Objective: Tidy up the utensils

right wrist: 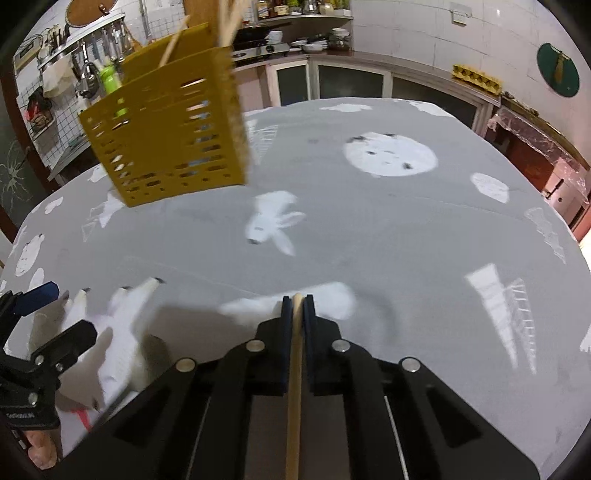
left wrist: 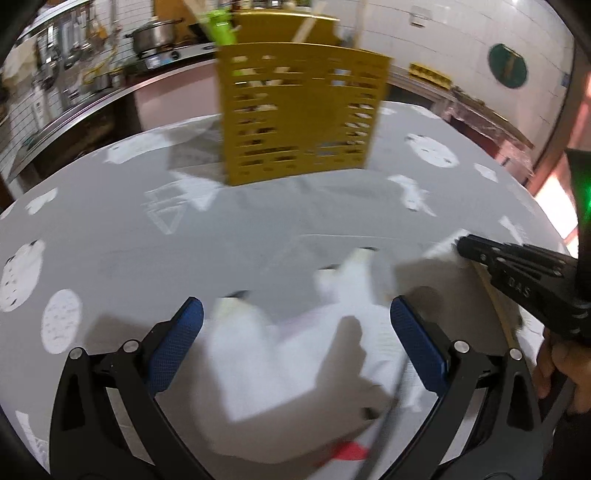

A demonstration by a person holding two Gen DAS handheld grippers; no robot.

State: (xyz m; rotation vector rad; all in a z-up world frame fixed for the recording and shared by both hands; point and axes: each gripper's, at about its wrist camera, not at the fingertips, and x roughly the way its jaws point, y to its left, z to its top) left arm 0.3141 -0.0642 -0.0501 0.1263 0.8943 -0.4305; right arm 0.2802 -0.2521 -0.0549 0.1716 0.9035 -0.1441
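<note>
- The yellow utensil holder [right wrist: 166, 125] stands on the far left part of the table [right wrist: 369, 229], a boxy plastic caddy whose walls are pierced with rows of short slots.
- Out of its top stick pale wooden sticks [right wrist: 229, 22] and something with a bright green handle [right wrist: 110, 79]; what lies deeper inside cannot be made out through the slots.
- The table is covered with a grey cloth [left wrist: 258, 229] printed with white figures: round faces, animal shapes and ladder-like patterns. The cloth looks smooth and matte, with a few soft creases.
- The right gripper [right wrist: 297, 301] has its black jaws shut tight on a thin, pale wooden chopstick [right wrist: 294, 369], which runs straight back between the blue pads toward the camera; its tip shows just at the fingertips, low over the near part of the cloth.
- The left gripper [left wrist: 295, 325] has its jaws spread wide, the blue textured pads well apart, with nothing pinched between them. It hangs over a white printed figure at the near edge.
- A dark slender rod [left wrist: 388, 424] crosses diagonally under the left gripper's right finger; the blur leaves unclear what it is.
- In the left wrist view the right gripper enters from the right, with a hand [left wrist: 554, 369] on its handle.
- Behind the table runs a kitchen counter with a steel pot [left wrist: 155, 35], hanging tools, white tiled walls and a round green plaque [right wrist: 557, 70].
</note>
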